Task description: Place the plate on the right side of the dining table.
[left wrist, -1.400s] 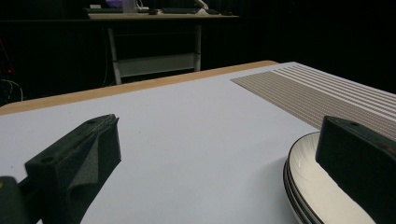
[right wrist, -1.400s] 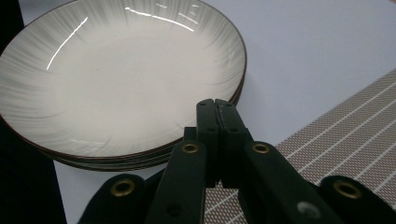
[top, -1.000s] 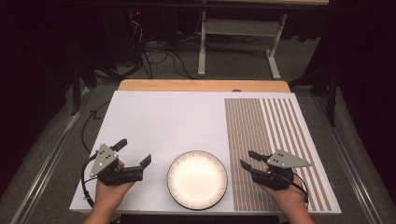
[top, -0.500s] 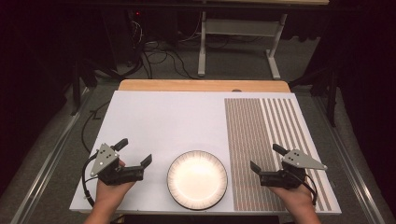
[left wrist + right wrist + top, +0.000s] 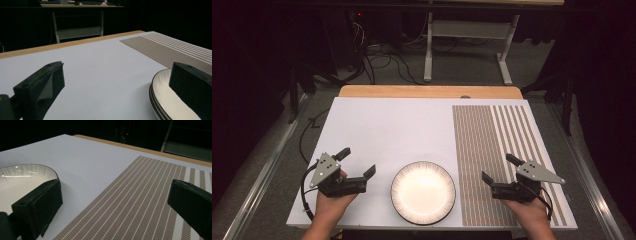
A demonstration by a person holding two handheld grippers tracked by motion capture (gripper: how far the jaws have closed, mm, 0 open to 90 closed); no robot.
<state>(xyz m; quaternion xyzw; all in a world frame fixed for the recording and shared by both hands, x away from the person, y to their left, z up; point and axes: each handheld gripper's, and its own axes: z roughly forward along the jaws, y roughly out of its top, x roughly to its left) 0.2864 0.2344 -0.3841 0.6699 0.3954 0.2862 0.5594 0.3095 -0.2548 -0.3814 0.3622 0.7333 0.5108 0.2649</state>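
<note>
The plate (image 5: 423, 192) is placed on the white table (image 5: 402, 130) near its front edge, just beside the striped mat (image 5: 502, 150). It is flanked by the left gripper (image 5: 357, 165) and the right gripper (image 5: 497, 167). Both are spread wide and nothing is held; the right jaws have just been opening.

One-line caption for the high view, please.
Two hand-held tools, left tool and right tool, both open, flank a white plate on the table, beside a striped placemat.

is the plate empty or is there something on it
Empty: the round white plate with the dark ribbed rim shows a bare, glossy centre in the high view, and nothing rests on it.
</note>
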